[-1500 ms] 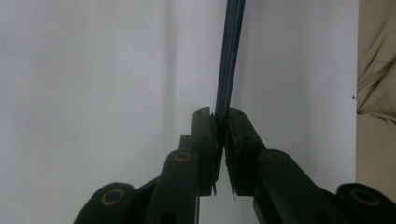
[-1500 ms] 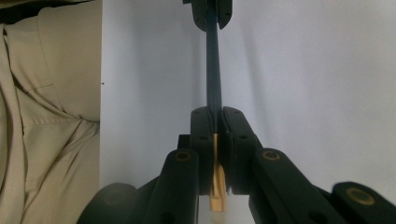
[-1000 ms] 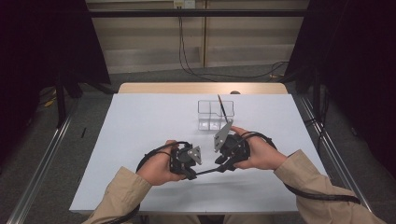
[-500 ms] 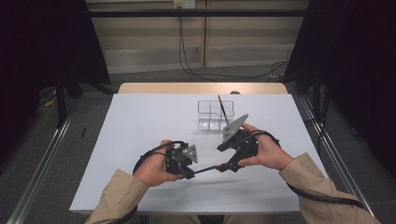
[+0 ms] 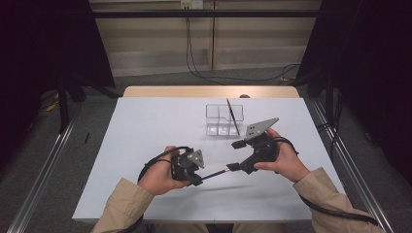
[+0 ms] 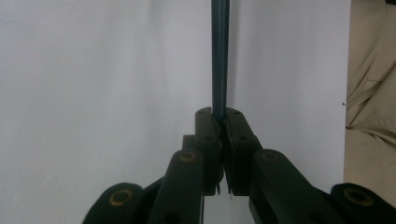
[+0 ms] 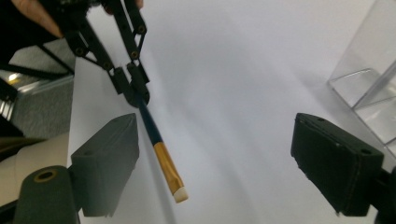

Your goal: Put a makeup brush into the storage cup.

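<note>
A thin brush [image 5: 214,174] with a dark blue handle, gold ferrule and pale tip is clamped by its handle in my left gripper [image 5: 197,180], which is shut on it. In the left gripper view the handle [image 6: 220,56] runs straight up from the closed left gripper [image 6: 222,116]. My right gripper [image 5: 235,155] is open, and its jaws have just been opening. The brush [image 7: 161,144] has its tip lying between the wide jaws of the right gripper [image 7: 215,154], close to the left pad, with neither pad touching it. The left gripper [image 7: 135,93] shows farther off.
A clear plastic holder [image 5: 223,119] with compartments stands on the white table top [image 5: 145,126] beyond the right hand, and a dark stick [image 5: 232,116] leans in it. Its corner [image 7: 369,93] is at the right gripper view's right edge. Both forearms wear tan sleeves.
The right gripper's jaws have spread apart off the brush tip, and the right hand has shifted to the right. The left hand holds still with the brush.
</note>
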`<state>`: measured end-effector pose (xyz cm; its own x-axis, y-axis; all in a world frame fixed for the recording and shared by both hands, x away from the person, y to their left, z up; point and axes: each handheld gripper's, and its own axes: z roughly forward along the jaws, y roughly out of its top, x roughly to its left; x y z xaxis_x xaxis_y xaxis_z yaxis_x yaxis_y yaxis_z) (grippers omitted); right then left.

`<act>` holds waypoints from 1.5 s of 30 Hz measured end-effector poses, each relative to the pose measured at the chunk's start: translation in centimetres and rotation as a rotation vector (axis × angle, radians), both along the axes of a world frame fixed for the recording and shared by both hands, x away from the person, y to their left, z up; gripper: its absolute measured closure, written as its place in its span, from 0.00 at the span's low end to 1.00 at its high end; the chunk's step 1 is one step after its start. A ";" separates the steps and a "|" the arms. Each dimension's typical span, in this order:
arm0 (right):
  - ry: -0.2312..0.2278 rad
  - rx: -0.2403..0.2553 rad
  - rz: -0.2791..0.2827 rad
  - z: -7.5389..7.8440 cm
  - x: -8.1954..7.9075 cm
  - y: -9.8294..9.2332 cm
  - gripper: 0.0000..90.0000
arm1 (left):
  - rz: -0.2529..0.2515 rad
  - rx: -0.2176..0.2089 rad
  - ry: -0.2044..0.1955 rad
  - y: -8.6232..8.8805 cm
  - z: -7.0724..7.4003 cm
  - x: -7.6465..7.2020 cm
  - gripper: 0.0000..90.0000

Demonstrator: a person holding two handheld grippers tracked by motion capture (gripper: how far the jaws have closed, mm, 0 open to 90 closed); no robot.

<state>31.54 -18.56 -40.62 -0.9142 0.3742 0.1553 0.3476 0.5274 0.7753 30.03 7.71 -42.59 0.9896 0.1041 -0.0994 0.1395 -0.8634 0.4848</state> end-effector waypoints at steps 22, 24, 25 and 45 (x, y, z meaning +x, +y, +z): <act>-0.068 0.238 -0.143 -0.7 -1.1 -1.2 0.14 | 0.056 -0.067 0.019 0.7 -0.6 -0.3 0.95; -0.069 0.247 -0.148 -0.7 -1.0 -1.2 0.14 | 0.058 -0.069 0.018 0.8 -0.7 -0.3 0.95; -0.072 0.252 -0.150 -0.7 -1.0 -1.3 0.14 | 0.062 -0.075 0.019 0.9 -0.6 -0.3 0.95; -0.133 0.353 -0.220 -0.6 -1.5 -1.6 0.13 | 0.111 -0.148 0.014 1.3 -0.8 -0.4 0.95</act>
<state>30.04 -20.15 -41.22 -0.8393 0.5074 0.1952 0.3070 0.1460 0.9405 29.67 8.99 -43.34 0.9713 0.1954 -0.1353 0.2372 -0.7616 0.6030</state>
